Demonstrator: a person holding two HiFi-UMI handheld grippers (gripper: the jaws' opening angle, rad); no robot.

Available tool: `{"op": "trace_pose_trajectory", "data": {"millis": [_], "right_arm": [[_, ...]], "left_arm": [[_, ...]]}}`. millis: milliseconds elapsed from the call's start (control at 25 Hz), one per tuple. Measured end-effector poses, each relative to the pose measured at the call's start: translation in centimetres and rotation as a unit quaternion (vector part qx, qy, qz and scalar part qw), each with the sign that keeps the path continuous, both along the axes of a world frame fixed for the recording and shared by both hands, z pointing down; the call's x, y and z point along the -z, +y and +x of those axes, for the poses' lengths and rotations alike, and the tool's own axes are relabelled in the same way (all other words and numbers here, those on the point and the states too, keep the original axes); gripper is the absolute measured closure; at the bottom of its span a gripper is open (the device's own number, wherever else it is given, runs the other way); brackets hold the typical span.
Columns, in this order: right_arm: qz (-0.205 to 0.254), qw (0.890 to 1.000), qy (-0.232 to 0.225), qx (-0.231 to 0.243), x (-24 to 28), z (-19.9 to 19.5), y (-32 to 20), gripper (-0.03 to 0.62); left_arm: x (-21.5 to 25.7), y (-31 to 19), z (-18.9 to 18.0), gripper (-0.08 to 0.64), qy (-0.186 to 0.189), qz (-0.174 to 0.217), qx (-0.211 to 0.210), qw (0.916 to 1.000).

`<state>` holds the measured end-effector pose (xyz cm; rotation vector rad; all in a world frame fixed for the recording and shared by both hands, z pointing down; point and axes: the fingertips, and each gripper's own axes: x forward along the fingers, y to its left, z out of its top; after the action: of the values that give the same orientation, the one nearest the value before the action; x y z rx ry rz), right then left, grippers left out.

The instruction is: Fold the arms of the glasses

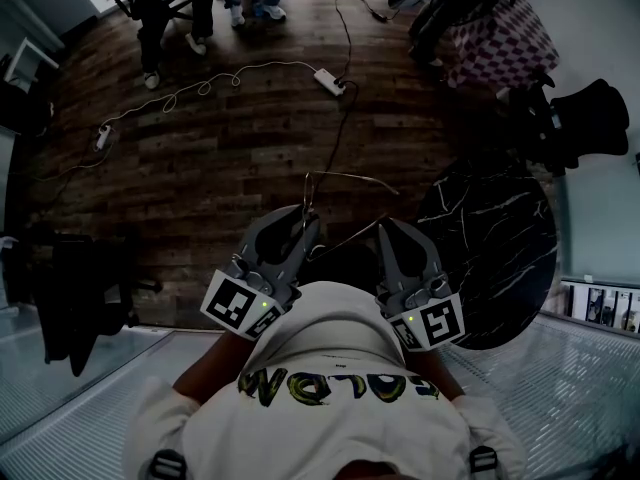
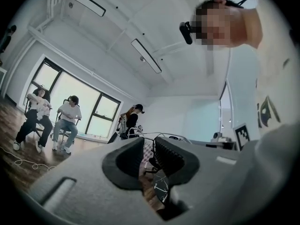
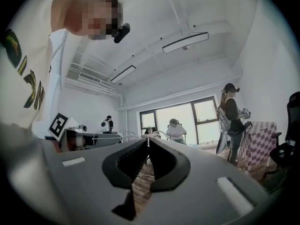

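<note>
Well, on my feed both grippers sit level at the wearer's waist, over a dark wooden floor (image 1: 200,158). At the left, the left gripper (image 1: 303,214) points away from the body. Its own view shows its jaws a narrow slit apart, with thin wire crossing just at their tips. I cannot tell whether the pads actually press on that wire.

Between the two grippers, up in the air and well clear of the floor, hang the glasses (image 1: 350,175). They are a thin-wire pair, and one pale run of frame stretches from the left gripper's tips off toward the right.

On the right, the right gripper (image 1: 384,228) is clenched, its jaws meeting at the tips and pinching the wire of the glasses there. Past it, at the right edge, stands a round black marble-patterned table (image 1: 500,258).
</note>
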<state>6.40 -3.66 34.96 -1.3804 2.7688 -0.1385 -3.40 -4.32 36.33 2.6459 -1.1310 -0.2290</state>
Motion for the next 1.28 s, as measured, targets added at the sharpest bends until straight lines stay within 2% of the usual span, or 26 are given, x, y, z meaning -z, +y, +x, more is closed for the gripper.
{"op": "trace_pose_trajectory", "data": {"millis": [800, 1280], "right_arm": [[0.001, 1.000, -0.005, 0.001, 0.2, -0.4, -0.2, 0.578], [0.004, 1.000, -0.011, 0.003, 0.5, -0.7, -0.1, 0.580]], "left_arm": [[-0.1, 1.9, 3.1, 0.480, -0.003, 0.000, -0.064, 0.9979], [0.1, 2.6, 4.2, 0.480, 0.004, -0.002, -0.079, 0.9969]]}}
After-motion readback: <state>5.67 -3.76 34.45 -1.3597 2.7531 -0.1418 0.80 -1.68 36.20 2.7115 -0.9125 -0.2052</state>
